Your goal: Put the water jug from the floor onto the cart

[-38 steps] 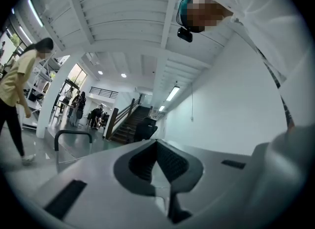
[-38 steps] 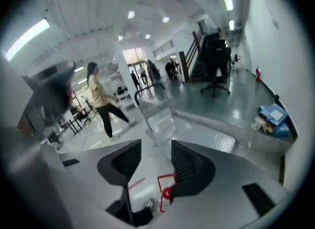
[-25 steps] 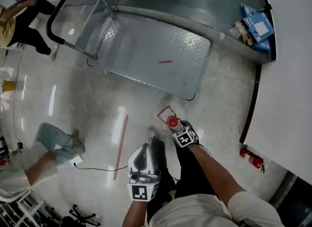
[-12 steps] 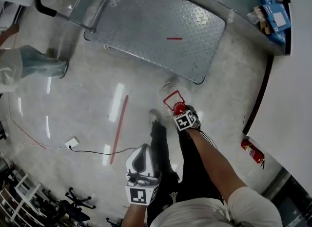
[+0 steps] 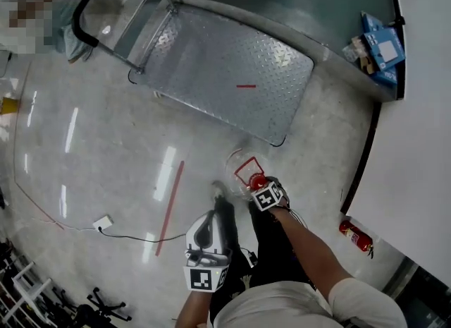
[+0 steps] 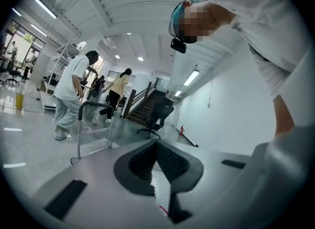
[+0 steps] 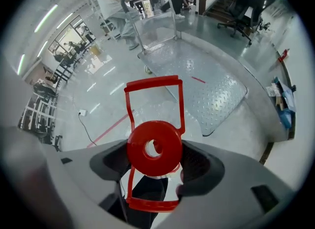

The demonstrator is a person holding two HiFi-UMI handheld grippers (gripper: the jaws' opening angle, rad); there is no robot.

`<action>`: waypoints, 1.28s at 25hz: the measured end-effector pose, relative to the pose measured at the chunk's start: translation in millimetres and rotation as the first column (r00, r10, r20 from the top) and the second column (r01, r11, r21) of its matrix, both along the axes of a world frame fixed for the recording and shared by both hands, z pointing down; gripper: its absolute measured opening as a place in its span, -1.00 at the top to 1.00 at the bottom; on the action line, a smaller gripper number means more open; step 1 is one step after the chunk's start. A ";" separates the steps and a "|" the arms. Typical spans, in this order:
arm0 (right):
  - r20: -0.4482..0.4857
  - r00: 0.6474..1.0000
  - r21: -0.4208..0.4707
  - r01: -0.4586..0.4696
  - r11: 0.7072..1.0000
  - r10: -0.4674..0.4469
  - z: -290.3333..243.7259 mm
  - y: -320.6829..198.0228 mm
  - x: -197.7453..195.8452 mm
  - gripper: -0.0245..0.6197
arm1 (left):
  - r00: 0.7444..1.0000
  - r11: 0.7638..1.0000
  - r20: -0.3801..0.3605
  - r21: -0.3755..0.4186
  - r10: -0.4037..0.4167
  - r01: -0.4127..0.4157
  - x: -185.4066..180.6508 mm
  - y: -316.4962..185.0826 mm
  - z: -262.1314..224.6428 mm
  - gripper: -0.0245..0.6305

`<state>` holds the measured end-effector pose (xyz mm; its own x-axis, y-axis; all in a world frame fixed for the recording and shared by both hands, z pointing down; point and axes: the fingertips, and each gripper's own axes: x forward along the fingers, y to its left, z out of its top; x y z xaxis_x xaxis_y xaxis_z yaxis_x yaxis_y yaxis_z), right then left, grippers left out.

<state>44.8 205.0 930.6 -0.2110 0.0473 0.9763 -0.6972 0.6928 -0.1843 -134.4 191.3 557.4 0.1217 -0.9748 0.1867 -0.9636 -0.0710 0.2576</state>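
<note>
The water jug [image 5: 242, 169] is clear, with a red cap [image 5: 256, 180] and a red wire handle [image 7: 153, 86], and stands on the floor just short of the cart's near corner. My right gripper [image 5: 259, 184] points straight down over it. Its jaws stand wide on either side of the red cap [image 7: 155, 147], which fills the gap between them. The cart [image 5: 225, 80] is a low steel checker-plate platform with a black push handle [image 5: 88, 27]. My left gripper [image 5: 206, 217] hangs to the left of the jug, pointing toward the cart, shut on nothing.
A red fire extinguisher [image 5: 354, 233] lies by the white wall at right. Blue boxes [image 5: 380, 48] sit at the upper right. A red tape line [image 5: 169, 207] and a white socket block [image 5: 103, 222] with its cable lie on the floor at left. A person [image 6: 74, 92] walks beyond the cart.
My right gripper has sunk onto the jug's red cap. The person at the left has walked off toward the cart's handle. The jug and the cart have not moved.
</note>
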 end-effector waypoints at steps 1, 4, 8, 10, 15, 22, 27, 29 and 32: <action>0.011 1.000 -0.010 0.013 1.000 -0.013 -21.2 -0.3 3.7 -0.03 | 1.000 1.000 -0.001 0.009 -0.004 0.004 4.1 -3.1 -10.7 0.92; 0.046 0.995 -0.022 0.089 0.996 -0.088 -85.2 -11.3 12.1 -0.03 | 1.000 0.998 0.003 0.056 -0.019 0.019 18.7 -14.8 -45.5 0.92; 0.096 0.976 0.028 0.196 0.980 -0.198 -154.0 -49.9 9.2 -0.03 | 0.999 0.990 0.029 0.136 -0.030 0.025 35.5 -41.2 -84.0 0.92; 0.107 0.967 0.049 0.229 0.972 -0.233 -180.2 -58.1 12.8 -0.03 | 0.999 0.988 0.026 0.150 -0.042 0.038 44.9 -44.9 -99.5 0.92; 0.095 0.956 0.114 0.265 0.957 -0.276 -210.9 -88.5 34.4 -0.03 | 0.997 0.982 0.031 0.178 -0.066 0.060 67.8 -54.2 -127.5 0.92; 0.050 0.984 0.173 0.160 0.972 -0.171 -208.6 -163.3 58.9 -0.03 | 0.999 0.977 0.050 0.215 -0.007 -0.004 70.9 -100.9 -140.7 0.92; 0.044 0.996 0.184 0.070 0.980 -0.079 -207.5 -219.9 63.9 -0.03 | 0.995 0.967 0.040 0.233 0.093 -0.100 72.2 -157.5 -142.6 0.92; 0.047 0.998 0.185 0.030 0.982 -0.039 -206.3 -230.2 68.3 -0.03 | 0.988 0.959 0.045 0.240 0.146 -0.153 76.1 -175.3 -146.9 0.92; 0.055 0.998 0.203 -0.017 0.979 0.006 -203.3 -255.0 64.5 -0.03 | 0.978 0.946 0.045 0.250 0.202 -0.206 73.1 -203.3 -150.2 0.92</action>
